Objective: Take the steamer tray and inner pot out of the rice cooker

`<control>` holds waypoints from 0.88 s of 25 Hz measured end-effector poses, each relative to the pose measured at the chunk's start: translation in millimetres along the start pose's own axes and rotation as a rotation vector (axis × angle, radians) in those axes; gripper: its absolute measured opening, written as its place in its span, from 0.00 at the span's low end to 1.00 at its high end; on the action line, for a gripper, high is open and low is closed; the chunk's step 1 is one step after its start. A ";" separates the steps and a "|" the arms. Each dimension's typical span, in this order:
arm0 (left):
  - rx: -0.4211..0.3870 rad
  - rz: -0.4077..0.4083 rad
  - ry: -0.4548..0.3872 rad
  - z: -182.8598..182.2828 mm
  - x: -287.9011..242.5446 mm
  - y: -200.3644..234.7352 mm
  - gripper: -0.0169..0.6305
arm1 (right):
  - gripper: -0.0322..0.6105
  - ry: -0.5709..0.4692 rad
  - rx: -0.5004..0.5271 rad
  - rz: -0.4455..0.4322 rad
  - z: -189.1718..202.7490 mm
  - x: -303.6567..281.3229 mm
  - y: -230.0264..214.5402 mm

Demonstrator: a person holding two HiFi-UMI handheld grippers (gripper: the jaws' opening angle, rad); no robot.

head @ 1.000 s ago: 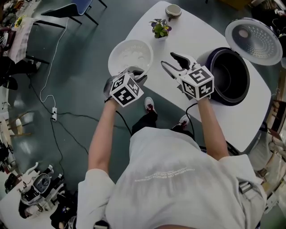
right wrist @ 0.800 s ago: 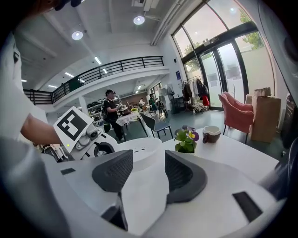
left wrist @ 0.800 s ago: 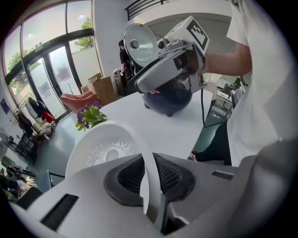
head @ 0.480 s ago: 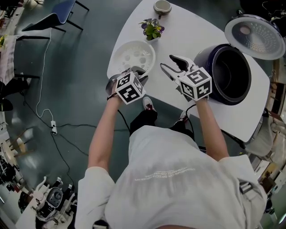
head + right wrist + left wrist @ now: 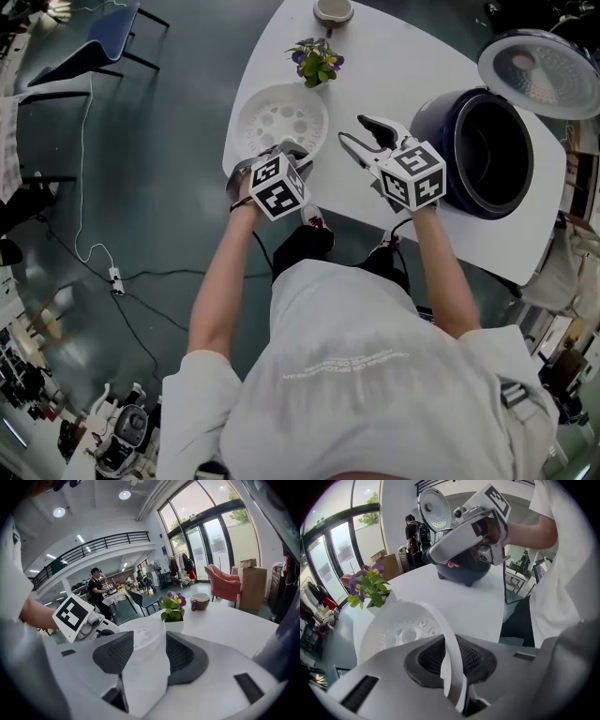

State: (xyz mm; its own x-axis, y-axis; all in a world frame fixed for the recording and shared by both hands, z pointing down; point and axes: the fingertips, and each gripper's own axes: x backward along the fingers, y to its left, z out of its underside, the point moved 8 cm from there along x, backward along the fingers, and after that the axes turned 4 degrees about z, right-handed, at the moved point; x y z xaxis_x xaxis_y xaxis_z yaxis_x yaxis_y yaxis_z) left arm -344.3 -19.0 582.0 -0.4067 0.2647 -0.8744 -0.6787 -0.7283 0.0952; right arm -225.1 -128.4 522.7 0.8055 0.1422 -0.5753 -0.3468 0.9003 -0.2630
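The white perforated steamer tray (image 5: 281, 120) lies over the table's near left corner, beside the plant. My left gripper (image 5: 286, 150) is shut on its near rim; the thin white rim (image 5: 449, 656) runs between the pads. I cannot tell if the tray touches the tabletop. My right gripper (image 5: 354, 129) hovers open and empty between the tray and the dark rice cooker (image 5: 441, 112). The cooker's lid (image 5: 539, 75) stands up, and the dark inner pot (image 5: 487, 155) sits inside. In the right gripper view the open jaws (image 5: 150, 651) frame the tray (image 5: 145, 630).
A small potted plant (image 5: 314, 61) and a cup (image 5: 330, 11) stand at the far side of the white table (image 5: 412, 56). The table's edge runs just under my hands. A chair (image 5: 94, 37) and a floor cable (image 5: 89, 187) lie to the left.
Both grippers have sunk toward the table. The tray has come down with the left gripper. Neither gripper's jaws have changed.
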 end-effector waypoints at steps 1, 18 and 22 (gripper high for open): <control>0.004 0.000 -0.002 0.6 -2.4 1.1 0.12 | 0.41 0.000 -0.006 0.005 0.5 -0.9 -0.4; 0.136 0.033 -0.069 -0.1 -32.8 9.0 0.24 | 0.42 -0.014 -0.095 0.073 10.6 3.9 -11.7; 0.166 0.033 -0.107 -1.8 -29.8 10.8 0.30 | 0.42 -0.014 -0.095 0.068 11.9 6.9 -10.8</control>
State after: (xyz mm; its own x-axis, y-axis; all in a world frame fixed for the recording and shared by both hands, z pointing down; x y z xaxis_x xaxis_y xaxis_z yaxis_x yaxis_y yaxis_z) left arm -338.4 -35.8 608.2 -0.4871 0.3150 -0.8146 -0.7521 -0.6254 0.2079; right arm -210.1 -132.2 530.8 0.7851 0.2076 -0.5835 -0.4439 0.8456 -0.2964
